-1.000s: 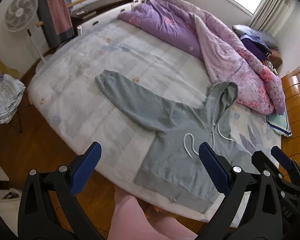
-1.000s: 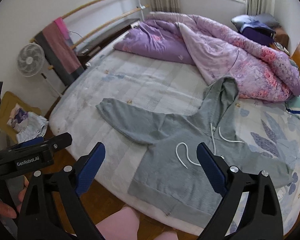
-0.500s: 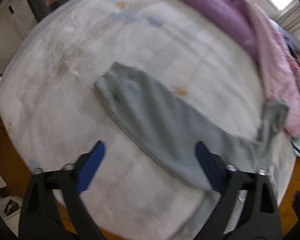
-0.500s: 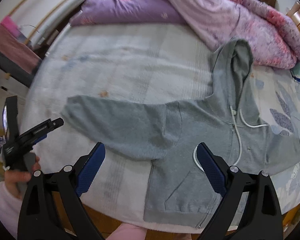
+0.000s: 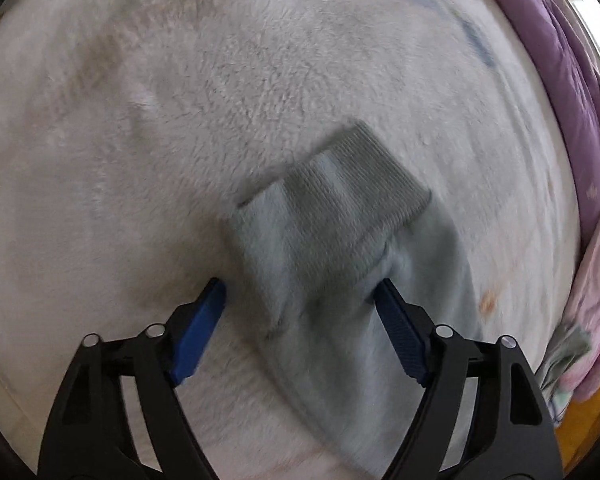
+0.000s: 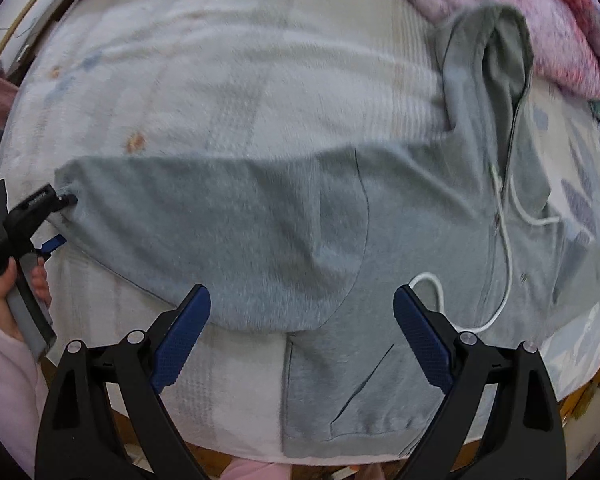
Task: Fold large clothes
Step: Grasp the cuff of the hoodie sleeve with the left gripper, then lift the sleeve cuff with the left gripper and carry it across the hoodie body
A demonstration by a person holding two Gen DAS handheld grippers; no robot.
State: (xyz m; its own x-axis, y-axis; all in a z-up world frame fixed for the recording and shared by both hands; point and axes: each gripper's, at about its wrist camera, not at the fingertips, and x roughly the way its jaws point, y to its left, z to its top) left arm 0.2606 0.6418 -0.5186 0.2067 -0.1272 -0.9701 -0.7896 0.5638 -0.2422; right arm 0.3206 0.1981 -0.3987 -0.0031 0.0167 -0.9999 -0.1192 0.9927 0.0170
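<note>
Left gripper (image 5: pixel 298 300): jaws spread wide, grasping nothing. Blue pads flank the end of the sleeve (image 5: pixel 340 280), one pad on the fleece blanket (image 5: pixel 220 80) just left of the cloth, the other at the cloth's right edge.

Sleeve cuff (image 5: pixel 340 196): ribbed, grey, lying directly ahead of the left gripper, just beyond the pads. The sleeve's long axis runs from the cuff back between the jaws and off toward the near right. Judgement: the coming move is a pinch on this sleeve end, and it turns on the cuff lying dead ahead, centred in the gap.

Right gripper (image 6: pixel 300 320): jaws likewise released, holding nothing. It hovers over the near part of the hoodie (image 6: pixel 340 240), around the armpit where sleeve meets body.

Hoodie: grey, zip-front, spread flat on the bed. Hem nearest, at the bed's near edge; hood (image 6: pixel 496 52) farthest, reaching the pink quilt (image 6: pixel 520 0). White drawstring (image 6: pixel 504 240) loops over the chest, right of centre. The spread sleeve extends left across the scene, its long axis roughly crosswise to the body.

Nearer hand: the left, by a wide margin. In the right wrist view it sits at the far left end of the sleeve, while the right gripper is well apart from the cuff.

Far: purple quilt (image 5: pixel 572 100) along the bed's far right side.
</note>
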